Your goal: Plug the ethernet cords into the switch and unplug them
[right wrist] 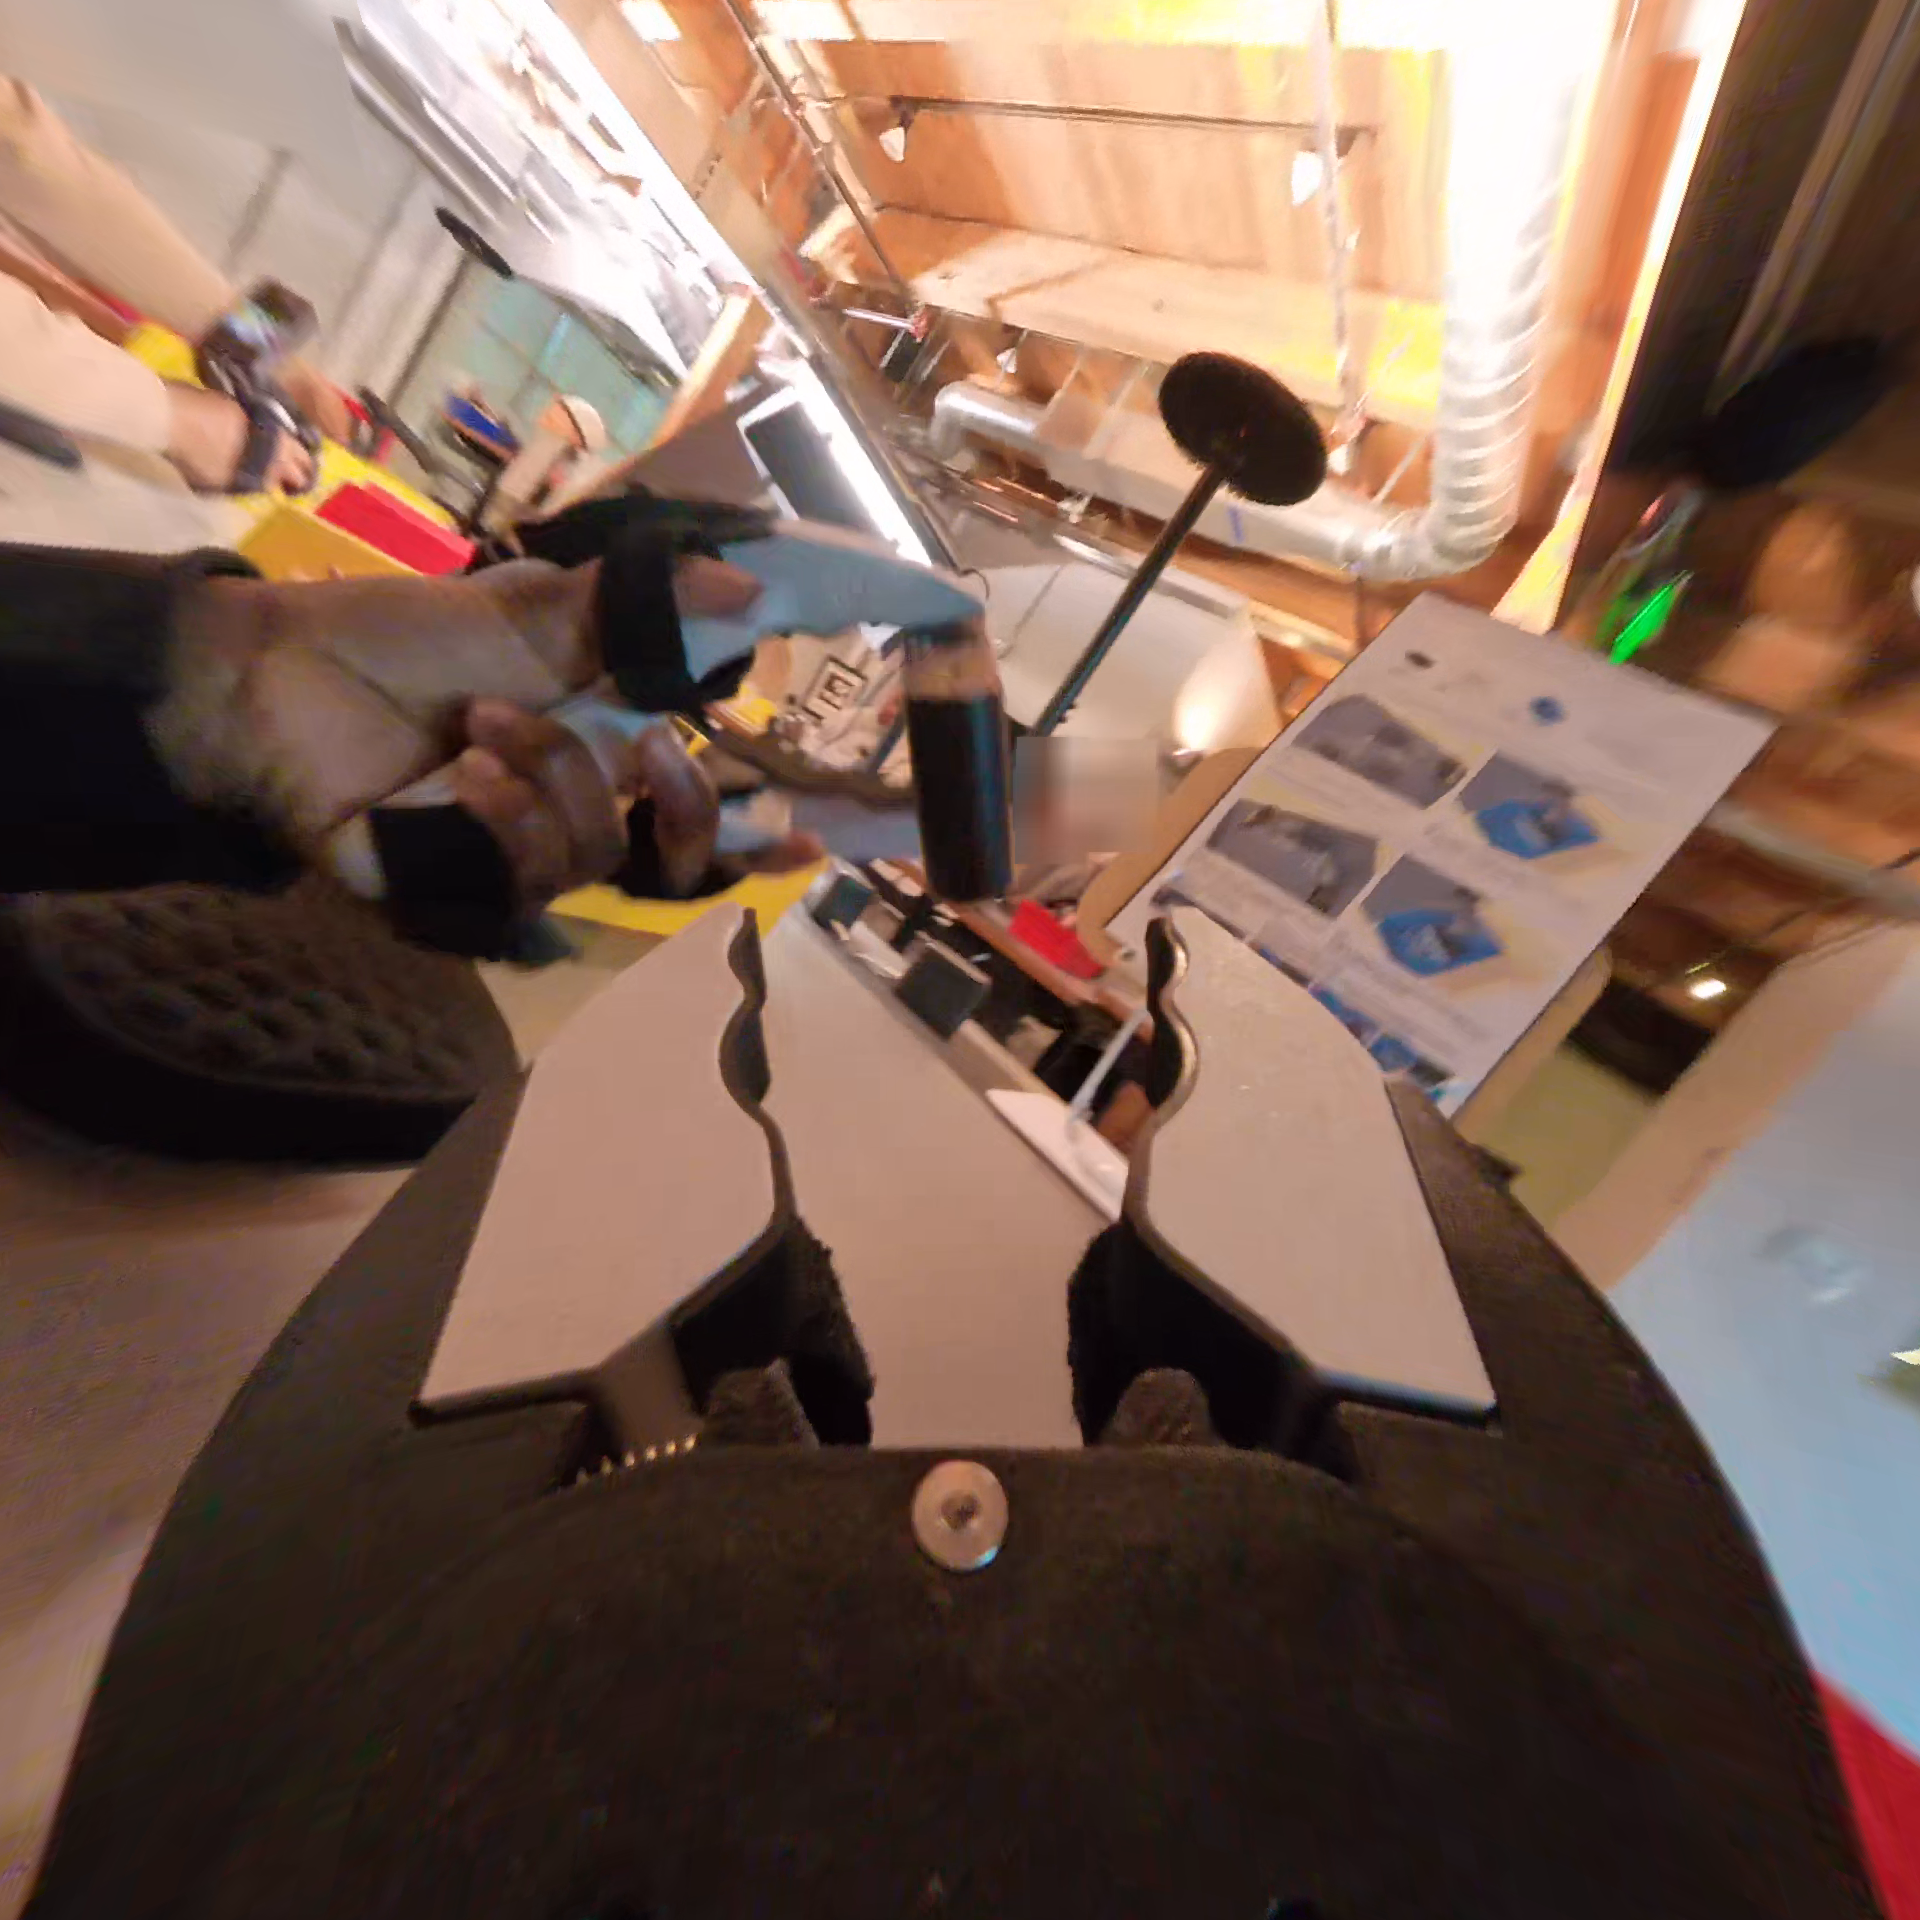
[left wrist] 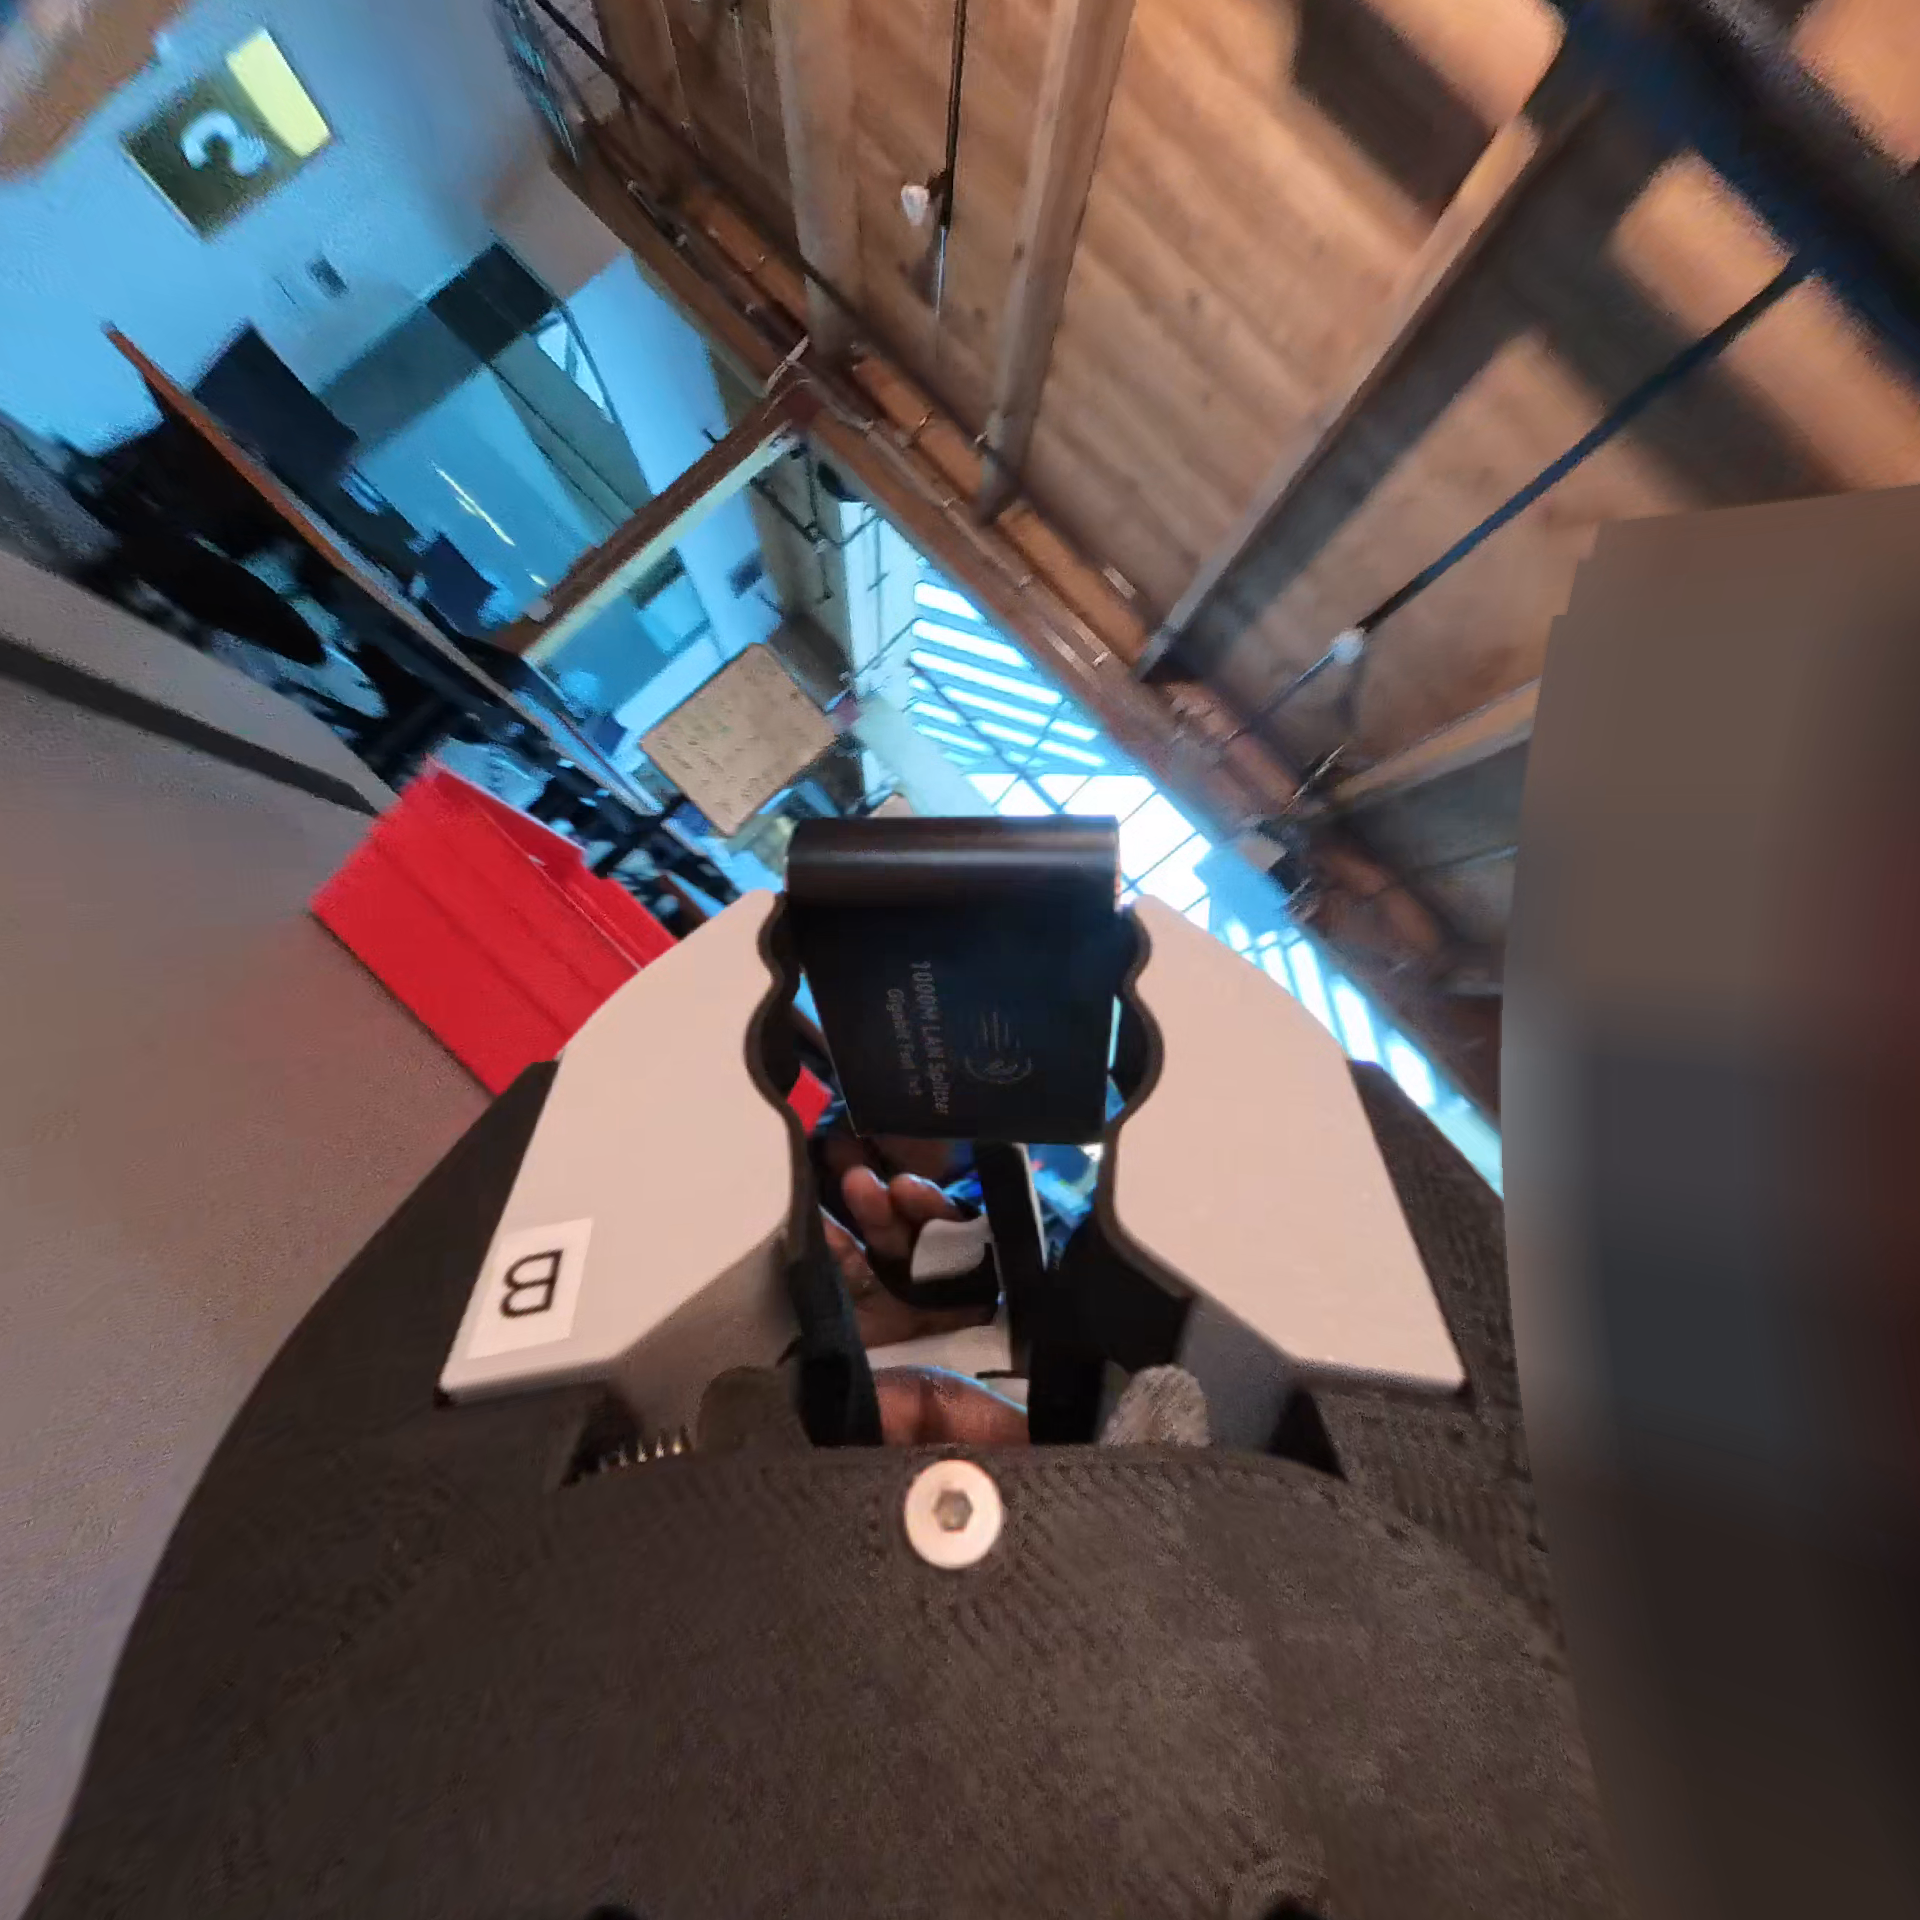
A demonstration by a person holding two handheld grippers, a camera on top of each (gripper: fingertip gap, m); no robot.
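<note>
Left gripper (left wrist: 951,997) clamps the black switch (left wrist: 961,977), raised in the air. Right gripper (right wrist: 951,997) stands open, empty. No cords visible, apparently none plugged; plugging remains.

I see pale printed lettering and a small emblem on the flat face of the black switch (left wrist: 961,997) clamped in my left tool (left wrist: 951,914). A white sticker (left wrist: 530,1288) with one black letter sits on that tool's left finger. In the right wrist view a leaning poster board (right wrist: 1455,831) carries photos and print too blurred to read.
</note>
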